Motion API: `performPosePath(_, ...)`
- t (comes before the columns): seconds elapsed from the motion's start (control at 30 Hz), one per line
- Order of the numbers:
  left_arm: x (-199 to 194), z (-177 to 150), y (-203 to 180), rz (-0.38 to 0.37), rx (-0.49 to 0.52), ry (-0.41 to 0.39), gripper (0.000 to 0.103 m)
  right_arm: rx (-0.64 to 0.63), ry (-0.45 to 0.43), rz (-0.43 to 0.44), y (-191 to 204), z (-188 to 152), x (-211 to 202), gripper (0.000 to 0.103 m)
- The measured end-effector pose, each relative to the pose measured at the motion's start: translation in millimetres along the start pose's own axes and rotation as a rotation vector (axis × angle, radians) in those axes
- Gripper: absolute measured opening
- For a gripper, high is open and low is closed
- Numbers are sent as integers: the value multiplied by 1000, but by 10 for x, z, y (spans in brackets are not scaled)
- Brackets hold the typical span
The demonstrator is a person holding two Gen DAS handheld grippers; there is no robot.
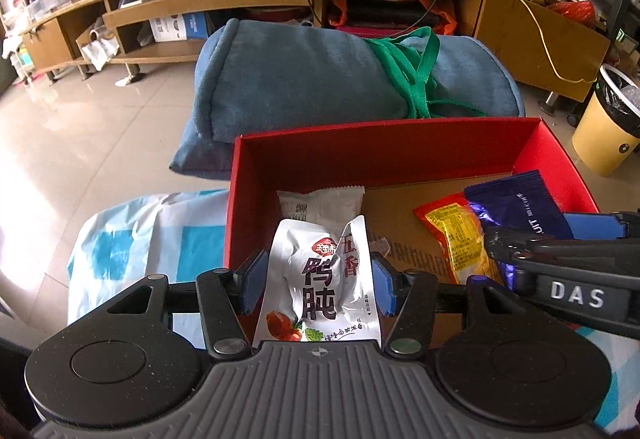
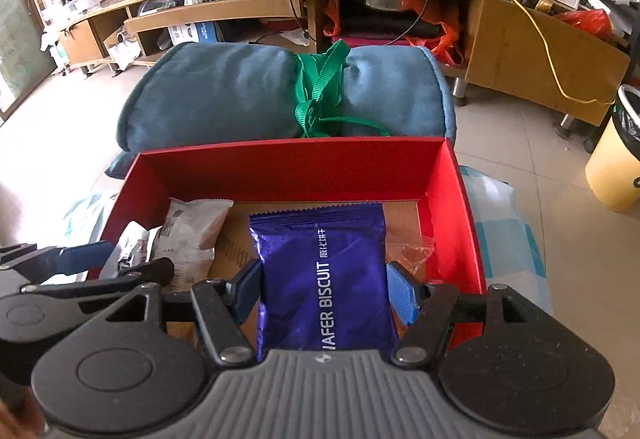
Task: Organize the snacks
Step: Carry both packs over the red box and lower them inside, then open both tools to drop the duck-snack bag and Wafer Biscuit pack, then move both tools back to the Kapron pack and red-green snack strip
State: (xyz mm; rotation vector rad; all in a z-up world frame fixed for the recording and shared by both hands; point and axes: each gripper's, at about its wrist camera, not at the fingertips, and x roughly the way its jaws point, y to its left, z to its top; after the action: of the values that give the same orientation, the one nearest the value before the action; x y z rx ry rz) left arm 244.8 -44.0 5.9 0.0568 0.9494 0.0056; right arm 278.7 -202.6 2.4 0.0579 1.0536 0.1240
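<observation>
A red cardboard box (image 1: 384, 147) (image 2: 288, 163) stands open in front of me. My left gripper (image 1: 318, 283) is shut on a white snack packet with Chinese print (image 1: 320, 279), held over the box's near left edge. Behind it a pale packet (image 1: 320, 201) (image 2: 192, 235) lies in the box. My right gripper (image 2: 326, 291) is shut on a purple wafer biscuit packet (image 2: 320, 271) (image 1: 516, 199), held over the box's right side. A red and yellow packet (image 1: 456, 235) lies on the box floor. The right gripper shows at the right of the left wrist view (image 1: 560, 259).
A rolled blue cushion (image 1: 320, 79) (image 2: 240, 91) tied with green strap lies behind the box. A blue and white plastic bag (image 1: 148, 239) lies under and left of the box. A wooden TV cabinet (image 1: 240, 3) runs along the back. A yellow bin (image 1: 608, 119) stands at the right.
</observation>
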Motion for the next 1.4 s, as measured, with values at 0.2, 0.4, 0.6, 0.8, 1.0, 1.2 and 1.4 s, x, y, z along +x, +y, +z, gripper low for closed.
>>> performPosePath(0.2, 86, 28, -12, -9, -8, 15, 64, 27, 2, 10, -45, 42, 111, 65)
performPosePath(0.4, 59, 46, -31, -19, -13, 10, 73, 62, -5, 12, -123, 72, 105, 65)
performPosePath(0.6, -61, 64, -23, -30, -22, -13, 78, 86, -30, 18, -176, 85, 5, 65)
performPosePath(0.8, -201, 48, 3, -39, -24, -30, 80, 102, -68, 27, -205, 132, -135, 66)
performPosePath(1.0, -293, -55, -6, -59, -14, -22, 80, 99, -54, 14, -208, 30, -243, 65)
performPosePath(1.2, -423, -272, -24, -93, 16, 12, 81, 86, -48, 17, -219, -132, -442, 65)
performPosePath(1.4, -435, -606, -18, -135, 36, 96, 83, 66, -13, 40, -187, -379, -590, 66)
